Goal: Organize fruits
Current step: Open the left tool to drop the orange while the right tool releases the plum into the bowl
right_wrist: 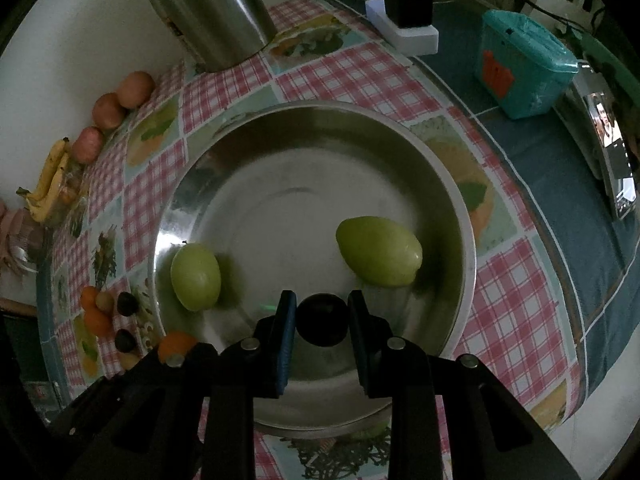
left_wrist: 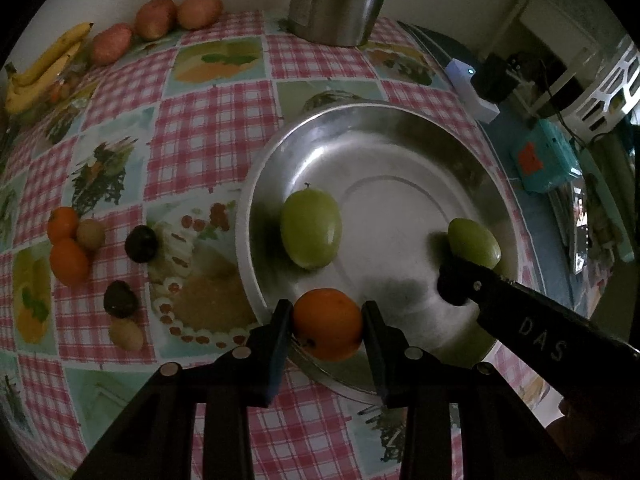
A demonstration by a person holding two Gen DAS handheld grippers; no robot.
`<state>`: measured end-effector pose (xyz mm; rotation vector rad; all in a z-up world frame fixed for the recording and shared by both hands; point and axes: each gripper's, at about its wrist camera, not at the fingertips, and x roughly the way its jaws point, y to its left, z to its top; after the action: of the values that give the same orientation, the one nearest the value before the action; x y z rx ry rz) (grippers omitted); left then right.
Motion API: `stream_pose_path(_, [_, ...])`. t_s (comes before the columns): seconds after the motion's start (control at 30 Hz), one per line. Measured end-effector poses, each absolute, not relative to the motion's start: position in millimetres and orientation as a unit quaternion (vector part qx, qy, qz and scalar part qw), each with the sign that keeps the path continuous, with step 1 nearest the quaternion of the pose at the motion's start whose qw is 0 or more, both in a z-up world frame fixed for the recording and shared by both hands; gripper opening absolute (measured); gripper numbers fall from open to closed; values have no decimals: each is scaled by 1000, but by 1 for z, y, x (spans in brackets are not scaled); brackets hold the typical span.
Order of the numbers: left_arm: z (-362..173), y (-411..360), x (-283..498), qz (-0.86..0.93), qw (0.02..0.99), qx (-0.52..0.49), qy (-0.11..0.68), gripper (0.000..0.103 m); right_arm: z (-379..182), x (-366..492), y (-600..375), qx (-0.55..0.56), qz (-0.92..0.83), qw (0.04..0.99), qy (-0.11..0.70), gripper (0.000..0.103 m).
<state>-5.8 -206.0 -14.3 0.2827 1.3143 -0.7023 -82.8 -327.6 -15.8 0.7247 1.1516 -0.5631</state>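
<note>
A steel bowl [left_wrist: 360, 106] holds two green fruits [left_wrist: 311, 232] [left_wrist: 474, 242]. My left gripper [left_wrist: 326, 326] is shut on a small orange [left_wrist: 327, 322], just above the bowl's near rim. In the right wrist view, my right gripper [right_wrist: 322, 322] is shut on a dark round fruit [right_wrist: 322, 320], low over the bowl [right_wrist: 460, 200] between the green fruits [right_wrist: 196, 276] [right_wrist: 378, 250]. From the left wrist view, the right gripper [left_wrist: 454, 286] reaches in beside the right green fruit. The held orange [right_wrist: 176, 344] shows at the bowl's left rim.
On the checked tablecloth left of the bowl lie small oranges [left_wrist: 68, 260], two dark fruits [left_wrist: 141, 244] and yellowish fruits [left_wrist: 91, 234]. Bananas [left_wrist: 44, 68] and apples [left_wrist: 156, 18] line the far wall by a steel jug [left_wrist: 340, 0]. A teal box [right_wrist: 520, 68] and a white charger [right_wrist: 408, 28] sit right.
</note>
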Motion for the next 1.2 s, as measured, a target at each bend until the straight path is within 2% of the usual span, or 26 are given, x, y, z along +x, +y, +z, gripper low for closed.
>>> stream_pose_path(0.4, [-15, -208, -7, -321, 724, 131, 596, 41, -7, -86, -329, 333, -257, 750, 511, 28])
stream_pose_path(0.5, [-13, -207, -7, -322, 725, 129, 595, 46, -5, -86, -329, 333, -256, 751, 509, 28])
stream_pose_path(0.7, [-9, -201, -5, -318, 727, 124, 596, 47, -5, -86, -328, 333, -256, 752, 508, 28])
stream_pose_path(0.83, [-4, -192, 1, -301, 737, 120, 593, 56, -4, -85, -328, 333, -256, 753, 506, 28])
stream_pose_path(1.2, [6, -159, 30, -252, 765, 85, 586, 60, -3, -82, -326, 328, -250, 756, 509, 28])
